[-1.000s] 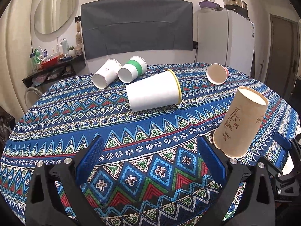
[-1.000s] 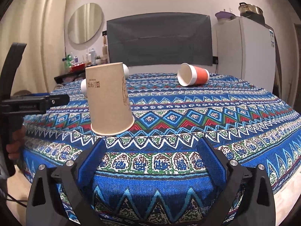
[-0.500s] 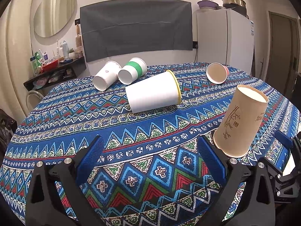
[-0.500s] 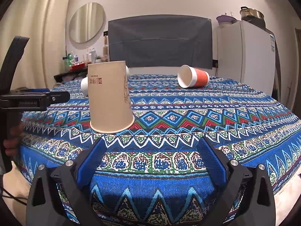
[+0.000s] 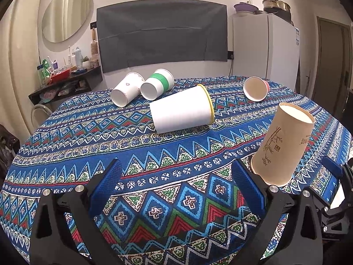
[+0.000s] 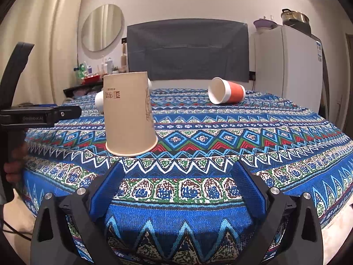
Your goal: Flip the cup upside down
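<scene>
A tan paper cup (image 5: 282,145) with bamboo print stands upside down, mouth on the patterned tablecloth (image 5: 154,154), near the table's front right edge; it also shows in the right wrist view (image 6: 129,114). A large white cup with a yellow rim (image 5: 182,109) lies on its side mid-table. My left gripper (image 5: 176,185) is open and empty, low over the cloth, left of the tan cup. My right gripper (image 6: 176,187) is open and empty, off the table's edge, in front of the tan cup.
A white heart cup (image 5: 126,88), a green-banded cup (image 5: 157,84) and a red cup (image 5: 256,88) lie on their sides at the back. The red cup also shows in the right wrist view (image 6: 227,90). A fridge (image 5: 267,48) and a cluttered shelf (image 5: 64,75) stand behind.
Both grippers have drawn back slightly and risen a little; the tan cup stands still upside down. Nothing was gripped or released.
</scene>
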`<act>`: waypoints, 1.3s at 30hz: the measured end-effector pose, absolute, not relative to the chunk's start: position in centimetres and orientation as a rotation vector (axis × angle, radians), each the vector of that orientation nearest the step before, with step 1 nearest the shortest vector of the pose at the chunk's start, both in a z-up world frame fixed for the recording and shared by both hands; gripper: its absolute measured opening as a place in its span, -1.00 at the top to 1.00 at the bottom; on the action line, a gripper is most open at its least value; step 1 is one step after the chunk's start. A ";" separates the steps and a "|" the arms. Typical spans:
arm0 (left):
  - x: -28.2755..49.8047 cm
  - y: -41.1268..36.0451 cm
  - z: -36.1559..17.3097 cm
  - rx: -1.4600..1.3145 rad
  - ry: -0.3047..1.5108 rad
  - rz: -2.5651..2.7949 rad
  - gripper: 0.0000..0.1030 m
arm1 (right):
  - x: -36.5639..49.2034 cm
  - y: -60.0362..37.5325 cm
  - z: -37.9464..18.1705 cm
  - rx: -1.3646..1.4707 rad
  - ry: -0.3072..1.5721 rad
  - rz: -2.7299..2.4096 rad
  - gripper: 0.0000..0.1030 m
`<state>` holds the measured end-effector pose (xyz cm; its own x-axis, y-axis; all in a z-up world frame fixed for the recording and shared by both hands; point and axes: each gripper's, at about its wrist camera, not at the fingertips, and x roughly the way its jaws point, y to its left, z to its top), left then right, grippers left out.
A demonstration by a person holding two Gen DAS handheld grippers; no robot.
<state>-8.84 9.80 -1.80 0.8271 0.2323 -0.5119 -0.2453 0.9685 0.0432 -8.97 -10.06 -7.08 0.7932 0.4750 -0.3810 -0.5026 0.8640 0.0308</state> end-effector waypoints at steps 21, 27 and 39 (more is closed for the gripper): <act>-8.9 9.9 -1.8 -0.026 0.536 0.261 -0.89 | -9.0 -10.0 -7.1 -0.074 0.389 0.526 -0.84; -8.8 9.8 -1.8 -0.024 0.535 0.265 -0.89 | -9.0 -10.1 -7.1 -0.074 0.389 0.526 -0.84; -8.9 9.8 -1.7 -0.019 0.529 0.276 -0.89 | -9.0 -10.1 -7.2 -0.074 0.388 0.526 -0.84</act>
<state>-8.88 9.79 -1.72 0.8271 0.2552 -0.5007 -0.2650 0.9628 0.0528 -9.04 -10.09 -7.18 0.7939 0.4753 -0.3792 -0.5029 0.8638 0.0299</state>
